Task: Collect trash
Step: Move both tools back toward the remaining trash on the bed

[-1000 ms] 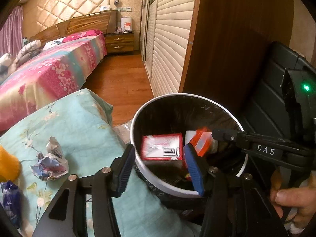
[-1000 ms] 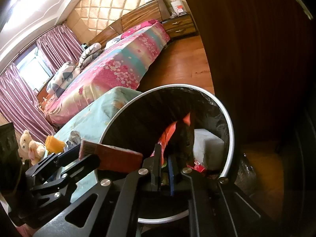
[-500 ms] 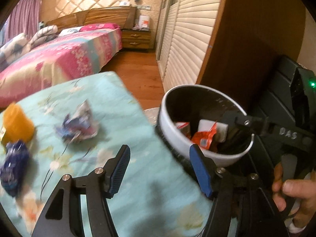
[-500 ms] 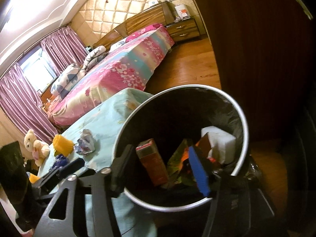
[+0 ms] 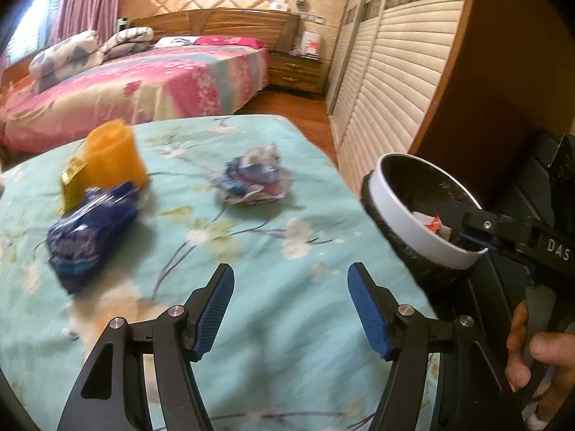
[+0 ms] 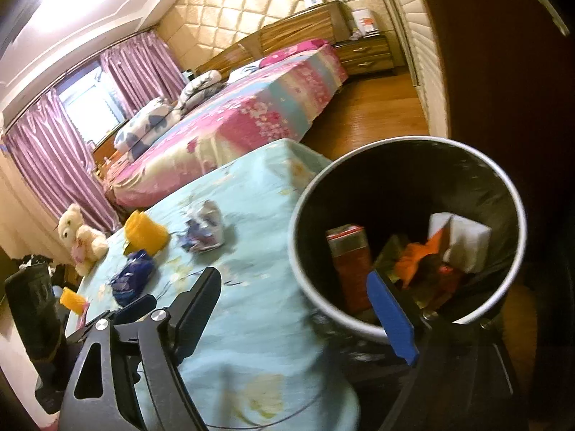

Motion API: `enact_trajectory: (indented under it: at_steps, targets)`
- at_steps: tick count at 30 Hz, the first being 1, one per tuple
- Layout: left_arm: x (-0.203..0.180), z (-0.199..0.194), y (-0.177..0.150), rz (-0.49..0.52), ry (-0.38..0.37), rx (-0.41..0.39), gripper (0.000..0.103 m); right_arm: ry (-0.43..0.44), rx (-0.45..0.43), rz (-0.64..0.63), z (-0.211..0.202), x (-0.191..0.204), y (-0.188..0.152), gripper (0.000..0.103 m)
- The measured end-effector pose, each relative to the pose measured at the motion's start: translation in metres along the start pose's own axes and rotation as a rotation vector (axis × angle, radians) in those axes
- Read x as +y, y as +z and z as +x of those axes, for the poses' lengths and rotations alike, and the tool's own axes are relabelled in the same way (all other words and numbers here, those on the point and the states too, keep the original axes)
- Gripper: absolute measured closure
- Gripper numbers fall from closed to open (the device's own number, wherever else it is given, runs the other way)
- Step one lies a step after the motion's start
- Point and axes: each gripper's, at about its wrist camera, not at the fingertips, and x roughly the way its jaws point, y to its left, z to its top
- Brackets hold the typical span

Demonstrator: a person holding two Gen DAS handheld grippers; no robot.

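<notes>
While the left tongs [image 5: 290, 309] hover over the surface [image 5: 251, 251] with its pale green flowered cloth, their jaws are opening and nothing lies between the blue pads. Ahead of them on the cloth sit a crumpled wrapper [image 5: 253, 179], a dark blue packet [image 5: 91, 230] and, touching the packet's far end, an orange cup [image 5: 113, 156]. The bin [image 5: 420, 215] stands just beside the surface's right edge, and the right tongs [image 5: 478, 231] reach over its rim, held by a hand [image 5: 539, 352].

In the right wrist view, the right tongs [image 6: 298, 316] are opening wide and empty, one finger over the cloth, the other over the bin [image 6: 406, 237]. Inside the bin lie a red box [image 6: 350, 255], orange wrappers [image 6: 417, 258] and a white block [image 6: 463, 233]. The crumpled wrapper [image 6: 205, 228], blue packet [image 6: 133, 276] and orange cup [image 6: 143, 231] lie on the surface [image 6: 258, 194].
</notes>
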Motion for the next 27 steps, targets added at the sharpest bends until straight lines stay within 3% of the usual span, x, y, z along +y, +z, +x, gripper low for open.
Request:
enact_trajectory:
  at_steps: [17,27]
  targets:
    - [0.072,-0.049,-0.026,-0.118,0.107,-0.016,0.036,0.082,0.065,-0.105,0.025,0.070,-0.023,0.015]
    - [0.110,-0.059,-0.033,-0.173,0.159,-0.007,0.036,0.109,0.107,-0.155,0.054,0.098,-0.029,0.015]
